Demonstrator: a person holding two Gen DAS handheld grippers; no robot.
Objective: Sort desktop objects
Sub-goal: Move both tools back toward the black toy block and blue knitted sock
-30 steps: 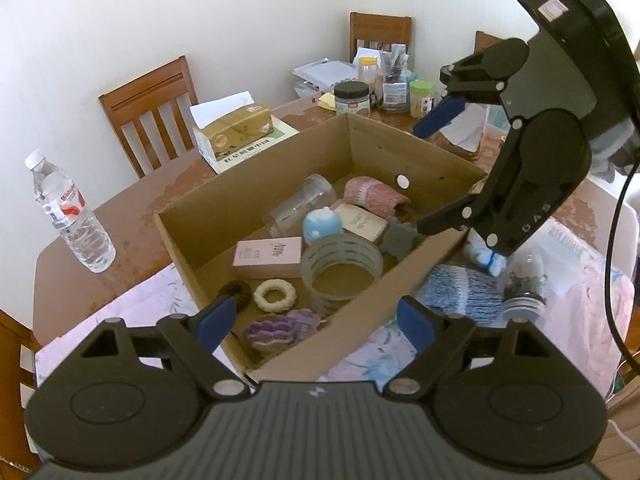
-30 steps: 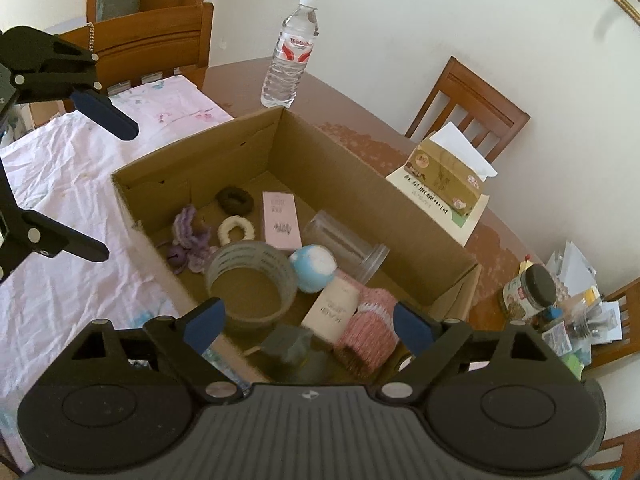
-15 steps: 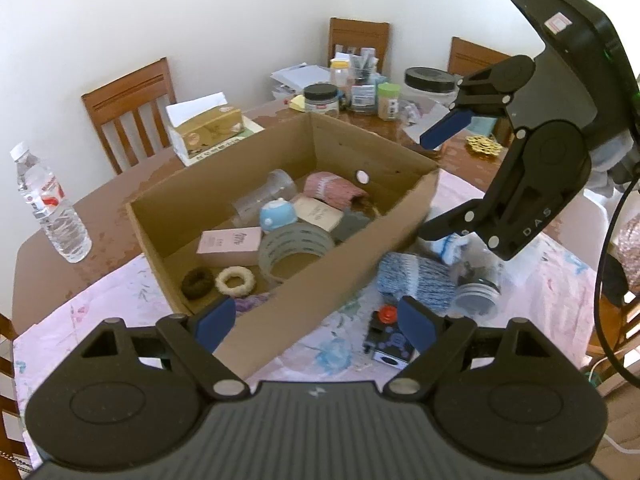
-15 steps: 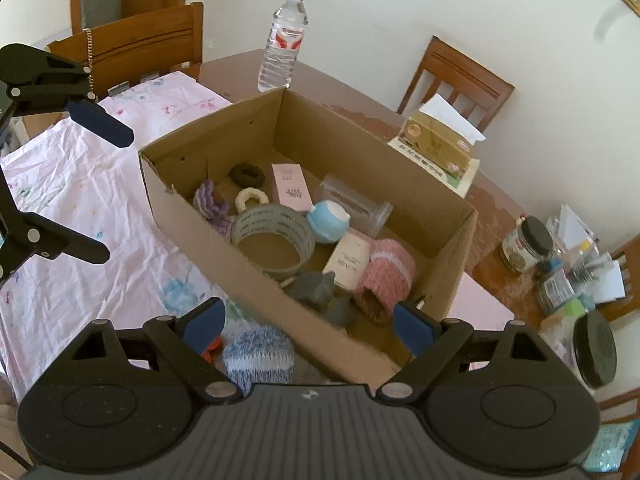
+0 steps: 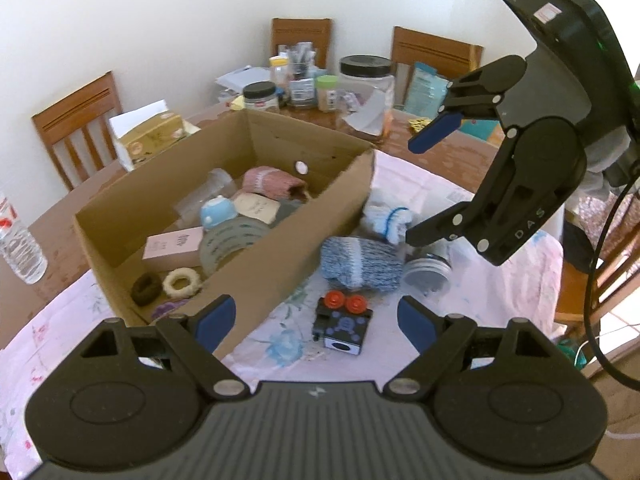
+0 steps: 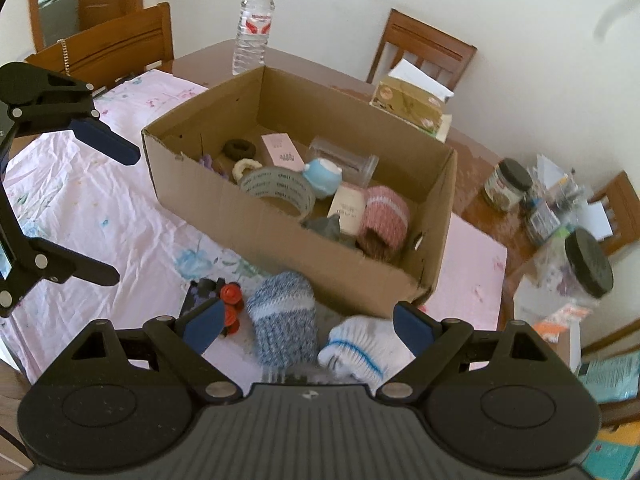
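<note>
A: Left wrist view: your left gripper [image 5: 316,323] has its jaws spread wide with nothing between them. What lies beyond?

B: A black toy block [image 5: 342,326] with two red knobs, just outside the cardboard box [image 5: 260,276]. Your right gripper [image 6: 308,322] is spread wide too, holding nothing.

A: And near the box on that side?

B: A blue knitted sock [image 6: 284,320] and a white sock [image 6: 360,346] lie on the pink cloth [image 6: 100,208] against the box's near wall. A tape roll [image 6: 280,192] sits inside the box.
</note>
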